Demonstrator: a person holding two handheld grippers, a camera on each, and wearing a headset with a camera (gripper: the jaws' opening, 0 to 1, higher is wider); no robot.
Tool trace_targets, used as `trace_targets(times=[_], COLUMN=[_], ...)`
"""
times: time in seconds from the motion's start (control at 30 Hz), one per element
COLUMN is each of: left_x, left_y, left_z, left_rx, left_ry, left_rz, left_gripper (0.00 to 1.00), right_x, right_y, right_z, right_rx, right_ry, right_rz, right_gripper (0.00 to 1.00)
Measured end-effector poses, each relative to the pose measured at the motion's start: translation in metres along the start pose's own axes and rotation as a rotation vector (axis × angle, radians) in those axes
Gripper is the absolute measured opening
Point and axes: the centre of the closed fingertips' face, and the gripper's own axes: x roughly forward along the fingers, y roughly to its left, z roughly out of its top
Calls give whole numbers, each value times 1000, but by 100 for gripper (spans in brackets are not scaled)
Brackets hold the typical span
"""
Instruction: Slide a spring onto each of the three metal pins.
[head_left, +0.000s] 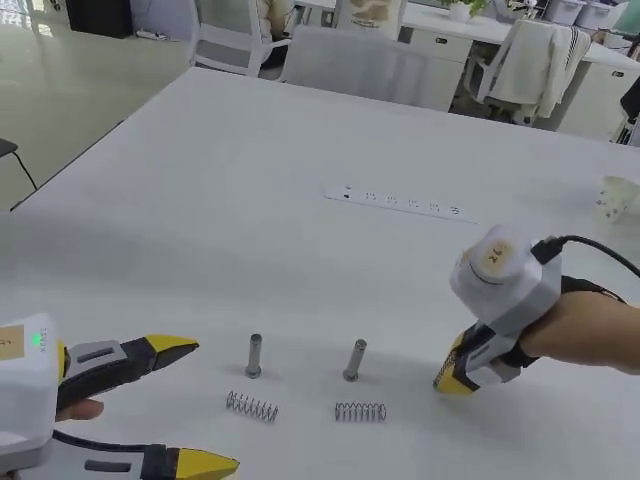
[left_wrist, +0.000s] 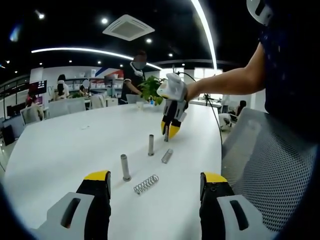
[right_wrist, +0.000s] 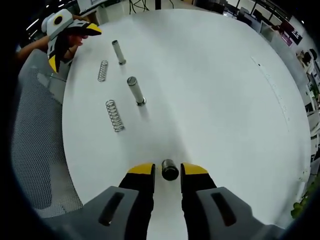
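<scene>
1. On the white tabletop (head_left: 300, 150), toward the near edge: left-hand cylindrical grey metal pin (head_left: 254, 356) and middle cylindrical grey metal pin (head_left: 355, 360), upright on flanged bases, well apart, both bare.
2. Just in front of each, lying flat, not touching: small coiled silver wire spring (head_left: 251, 407) near the left-hand pin; second coiled silver wire spring (head_left: 360, 411) near the middle pin.
3. Black-and-grey, yellow-tipped left gripper (head_left: 215, 405) at lower left of head view, jaws spread wide, clamped on nothing. Tips just short of the first spring.
4. Yellow-tipped right gripper (head_left: 452, 380) with white housing, held in a hand, tips down at the tabletop, right of the middle pin and apart from it.
5. Right gripper view: third metal pin (right_wrist: 170, 170), seen end-on, dark top, between the jaws. Jaws set close on both sides, thin strip of table visible on one side. Clamped or only flanking: cannot tell. Spring on this pin or not: cannot tell.
6. Farther back on the tabletop: long white socket strip (head_left: 400, 200).
</scene>
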Motion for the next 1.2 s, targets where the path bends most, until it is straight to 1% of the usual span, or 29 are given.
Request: trace_targets(times=[0.13,0.27,0.63,0.77,1.0,1.2], left_x=[0,0,2,2,2,3], left_y=[0,0,-2,-3,-4,-6], left_z=[1,1,1,2,2,2], left_rx=[1,0,2,4,4,6], left_ry=[-2,-3,0,1,0,1], left_rz=[0,0,-7,-9,-14,-19], left_gripper=[69,69,69,69,69,69], right_x=[-1,-3,-9,-12,-15,-15], right_y=[-1,-1,1,3,10,20], right_z=[-1,-3,-14,-18,-22,-25], right_rx=[3,6,32,41,50,47], right_ry=[-6,-12,-23,-24,-33,-30], right_rz=[-6,-12,-21,-24,-28,-28], right_gripper=[22,24,25,25,24,24])
